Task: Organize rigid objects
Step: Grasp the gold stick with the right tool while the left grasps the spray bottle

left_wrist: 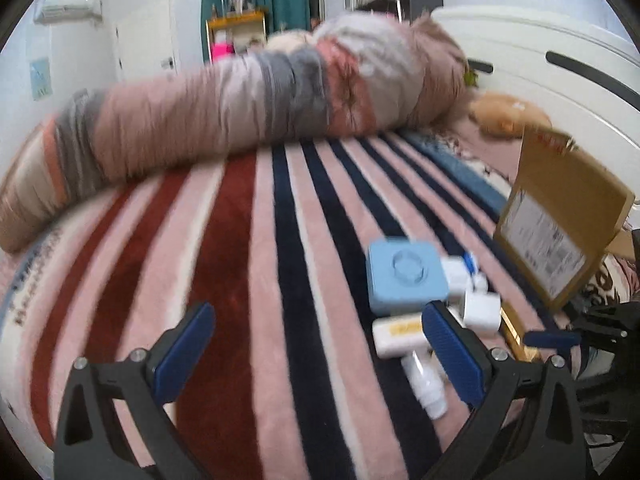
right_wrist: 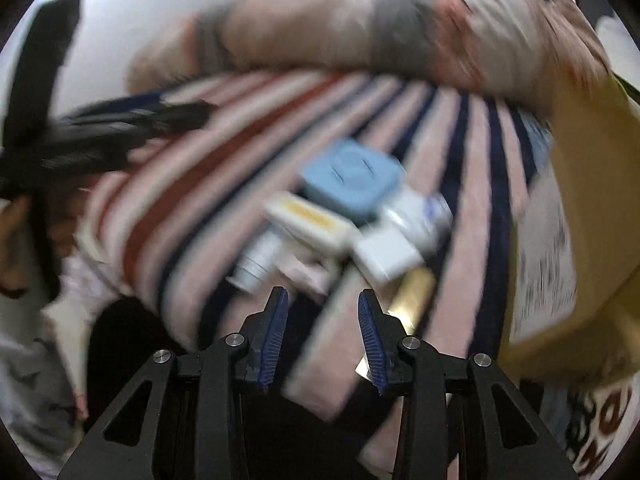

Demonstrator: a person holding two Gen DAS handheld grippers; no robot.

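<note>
Left wrist view: the left gripper [left_wrist: 316, 344] hangs with jaws wide apart and empty over the striped blanket [left_wrist: 240, 280]. The cluster of rigid objects lies to the lower right, led by the blue square case [left_wrist: 404, 276], with a cream box [left_wrist: 396, 336] and white bottle [left_wrist: 424, 386] just beside the right finger. A cardboard box [left_wrist: 560, 220] stands open at right; a rolled quilt [left_wrist: 240, 116] crosses the upper frame.

Right wrist view, blurred: the right gripper [right_wrist: 322, 336] has jaws partly apart, holding nothing. The cluster lies just ahead, above the fingertips; the cream box [right_wrist: 308, 220] runs from upper left to lower right. This gripper appears nearer and better aligned.
</note>
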